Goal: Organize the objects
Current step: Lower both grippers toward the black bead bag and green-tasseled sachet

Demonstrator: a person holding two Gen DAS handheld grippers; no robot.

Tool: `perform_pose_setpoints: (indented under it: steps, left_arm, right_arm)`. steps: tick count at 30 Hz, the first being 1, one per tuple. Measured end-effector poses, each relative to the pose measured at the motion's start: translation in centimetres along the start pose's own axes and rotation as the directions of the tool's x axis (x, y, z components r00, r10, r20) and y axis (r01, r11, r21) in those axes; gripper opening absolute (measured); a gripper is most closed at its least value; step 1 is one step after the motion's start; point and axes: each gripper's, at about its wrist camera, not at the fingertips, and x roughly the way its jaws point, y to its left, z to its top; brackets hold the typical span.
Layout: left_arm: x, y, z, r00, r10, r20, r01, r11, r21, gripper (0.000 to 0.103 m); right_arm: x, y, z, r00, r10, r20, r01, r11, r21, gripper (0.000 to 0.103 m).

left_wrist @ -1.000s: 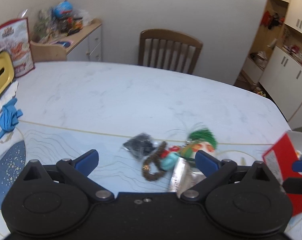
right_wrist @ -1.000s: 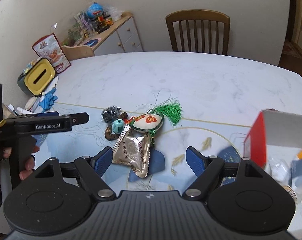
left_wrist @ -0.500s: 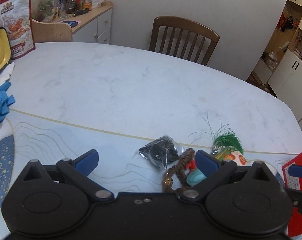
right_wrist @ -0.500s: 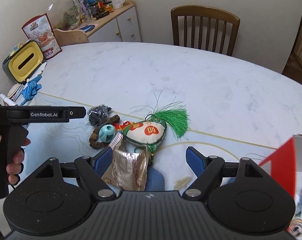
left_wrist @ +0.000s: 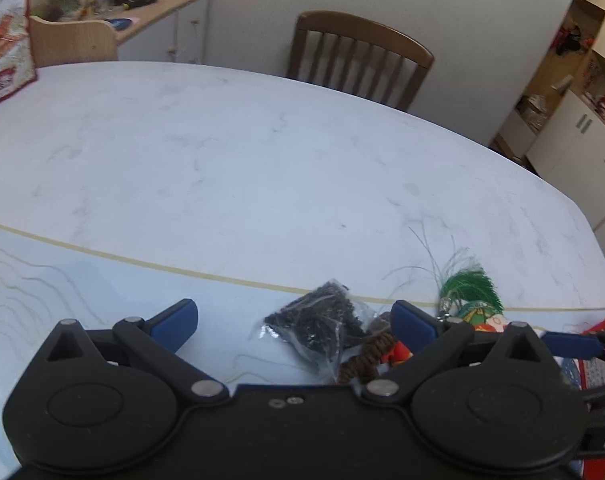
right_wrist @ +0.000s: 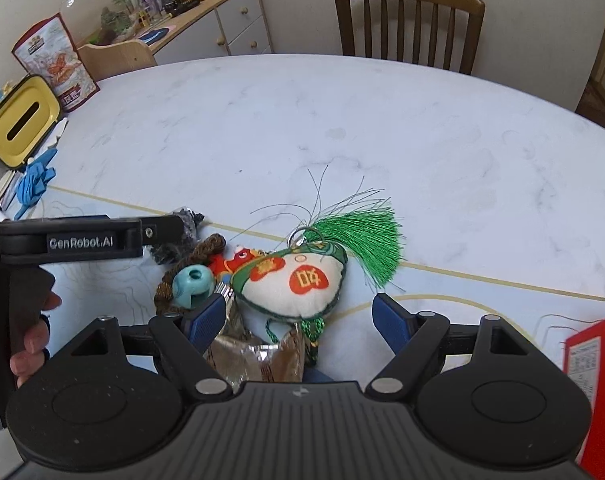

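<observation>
Closer now, embroidered sachet between right hand-held gripper fingers.

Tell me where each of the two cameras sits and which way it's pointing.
Left wrist: on the left tool, low over the table, facing the chair; shows its open blue fingers and the right tool's tip.
Right wrist: on the right tool, above the pouch, facing the same chair; shows its open fingers, the left tool and a hand.
Shared: black bag, green tassel, red box.
</observation>
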Motion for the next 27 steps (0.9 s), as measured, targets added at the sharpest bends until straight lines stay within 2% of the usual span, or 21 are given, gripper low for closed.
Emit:
perform_pose_setpoints:
  steps: [8, 11, 13, 20, 22, 27]
  left_arm:
    - [1.3, 0.4, -0.1, 1.000, -0.024, -0.012, 0.024, 1.000, -0.008, 0.099]
    - [1.5, 0.3, -0.2, 0.999, -0.034, -0.014, 0.034, 0.999, -0.001, 0.094]
    - [1.5, 0.4, -0.3, 0.999, -0.042, -0.013, 0.042, 0.999, 0.003, 0.088]
    - [1.4, 0.2, -0.6, 0.999, -0.038, 0.009, 0.038, 0.999, 0.033, 0.074]
    - [1.4, 0.1, -0.6, 0.999, -0.037, 0.013, 0.036, 0.998, 0.044, 0.063]
    - [1.2, -0.3, -0.6, 0.999, -0.029, 0.023, 0.027, 0.997, 0.075, 0.052]
  right_arm:
    - [2.1, 0.3, 0.7, 1.000, -0.006, -0.020, 0.006, 1.000, -0.002, 0.080]
    - [2.6, 0.4, 0.7, 1.000, -0.003, -0.019, 0.003, 1.000, -0.007, 0.080]
    - [2.7, 0.4, 0.8, 1.000, 0.000, -0.017, 0.000, 1.000, -0.010, 0.080]
    - [2.9, 0.5, 0.9, 1.000, 0.012, -0.015, -0.012, 1.000, -0.012, 0.069]
    - [2.9, 0.6, 0.9, 1.000, 0.008, -0.011, -0.009, 1.000, -0.017, 0.067]
    - [2.6, 0.8, 0.8, 1.000, 0.005, 0.000, -0.005, 1.000, -0.021, 0.062]
